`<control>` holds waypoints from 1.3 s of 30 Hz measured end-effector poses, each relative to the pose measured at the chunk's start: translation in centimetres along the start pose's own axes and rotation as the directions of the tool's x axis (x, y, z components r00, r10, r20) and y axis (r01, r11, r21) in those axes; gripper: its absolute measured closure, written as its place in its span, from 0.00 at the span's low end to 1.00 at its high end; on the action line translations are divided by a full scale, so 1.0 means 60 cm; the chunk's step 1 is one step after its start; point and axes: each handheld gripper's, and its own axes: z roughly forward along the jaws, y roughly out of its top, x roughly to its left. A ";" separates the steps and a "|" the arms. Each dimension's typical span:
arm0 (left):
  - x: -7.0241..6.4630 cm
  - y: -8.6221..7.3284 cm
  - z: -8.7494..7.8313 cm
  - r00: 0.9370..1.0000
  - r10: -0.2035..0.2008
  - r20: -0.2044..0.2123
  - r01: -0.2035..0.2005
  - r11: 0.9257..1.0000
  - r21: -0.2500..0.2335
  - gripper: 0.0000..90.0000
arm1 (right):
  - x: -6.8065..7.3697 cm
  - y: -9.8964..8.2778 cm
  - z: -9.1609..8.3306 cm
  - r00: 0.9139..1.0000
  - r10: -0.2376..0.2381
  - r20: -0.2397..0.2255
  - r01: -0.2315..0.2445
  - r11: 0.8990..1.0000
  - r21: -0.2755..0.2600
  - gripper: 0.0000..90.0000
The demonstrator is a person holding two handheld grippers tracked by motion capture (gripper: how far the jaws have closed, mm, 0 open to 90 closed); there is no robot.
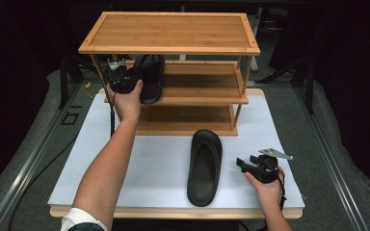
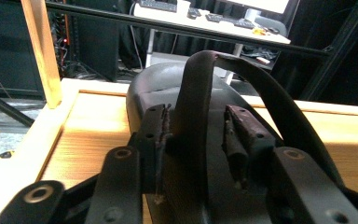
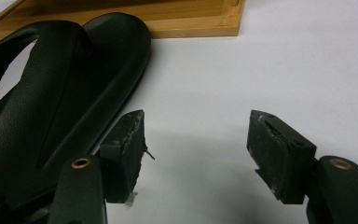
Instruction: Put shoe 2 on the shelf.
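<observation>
- Step in hand, as I judge it: putting the pair of black sandals on the bamboo shoe rack (image 1: 169,31). One is placed, one is left to do.
- My left tongs (image 1: 121,76) are at the middle shelf (image 1: 207,98), by the first sandal (image 1: 150,77), which lies on that shelf near its left end.
- In the left gripper view the strap (image 2: 193,107) stands between my two pads (image 2: 235,140). One pad is clear of it; the other seems to be just at it. So the jaws are partly open and I read this as letting go, not a grip.
- My right tongs (image 1: 251,166) hover low over the white desk (image 1: 159,159), jaws wide apart with nothing in them.
- The second sandal (image 1: 204,166) lies flat on the desk in front of the rack, just beside the right tongs on their left.
- Next move, my guess: back the left tongs straight out so no pad snags the strap. Then swing the right tongs onto the second sandal's strap or edge and close.
- Hard to make out: the toe of the shelved sandal is hidden under the top shelf in the high view. Its heel is covered by my left hand (image 1: 127,98).
- In the right gripper view the second sandal is cut off at the left edge.
</observation>
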 end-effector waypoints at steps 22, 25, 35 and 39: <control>0.010 -0.030 -0.152 0.981 0.096 0.172 -0.078 0.991 -0.105 0.48 | 0.113 0.005 0.000 0.979 -0.166 -0.118 0.159 0.985 -0.067 0.32; 0.017 -0.041 -0.173 0.971 0.114 0.210 -0.096 0.991 -0.093 0.45 | 0.133 0.000 0.006 0.962 -0.233 -0.140 0.229 0.972 -0.050 0.31; 0.054 -0.105 -0.235 0.947 0.099 0.305 -0.088 0.995 -0.049 0.46 | 0.146 -0.009 0.019 0.941 -0.319 -0.112 0.325 0.945 0.036 0.59; 0.082 -0.135 -0.273 0.947 0.071 0.312 -0.055 0.997 -0.060 0.46 | 0.130 -0.005 0.009 0.950 -0.294 -0.107 0.298 0.954 0.028 0.75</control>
